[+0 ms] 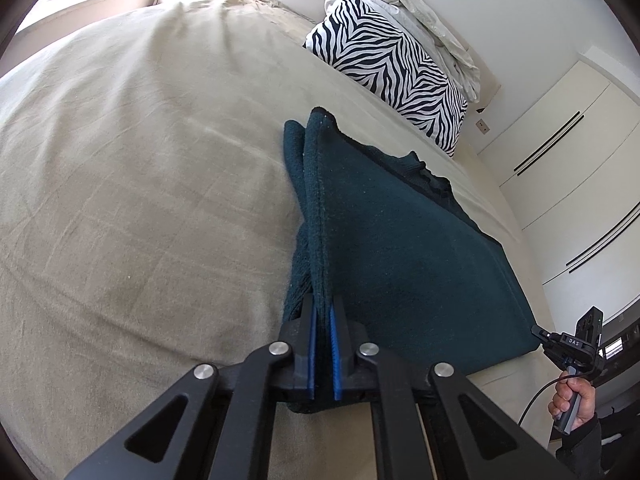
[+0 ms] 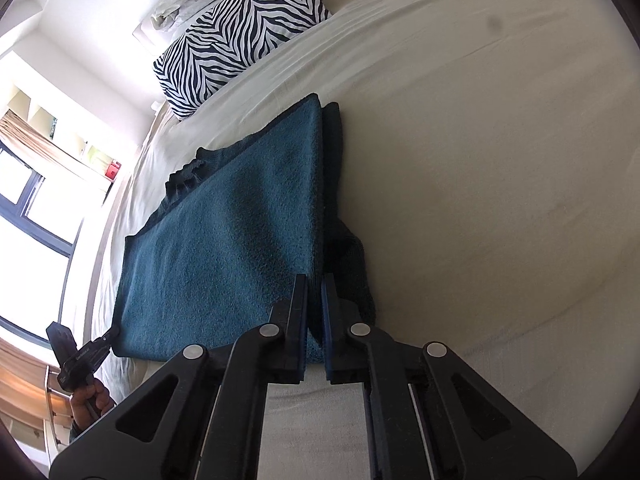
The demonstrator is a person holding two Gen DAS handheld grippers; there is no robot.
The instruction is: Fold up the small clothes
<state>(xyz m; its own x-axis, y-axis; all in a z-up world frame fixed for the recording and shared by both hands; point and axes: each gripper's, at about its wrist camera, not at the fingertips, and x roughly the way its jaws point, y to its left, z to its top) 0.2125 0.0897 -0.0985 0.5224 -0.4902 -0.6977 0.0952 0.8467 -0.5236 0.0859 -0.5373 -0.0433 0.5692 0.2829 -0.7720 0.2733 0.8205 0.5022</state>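
Observation:
A dark teal fleece garment (image 1: 400, 248) is stretched taut above the beige bed (image 1: 140, 160), held at two corners. My left gripper (image 1: 323, 312) is shut on one near corner of the garment. My right gripper (image 2: 315, 284) is shut on the other near corner of the garment (image 2: 224, 248). Each gripper shows in the other's view, the right one (image 1: 538, 332) at the garment's far corner and the left one (image 2: 114, 334) likewise. The far edge of the garment rests on the bed, with its ribbed collar (image 1: 424, 172) bunched there.
A zebra-striped pillow (image 1: 392, 64) lies at the head of the bed with crumpled white bedding (image 1: 432, 20) behind it. White wardrobe doors (image 1: 572, 168) stand beside the bed. A window (image 2: 28, 216) is on the other side.

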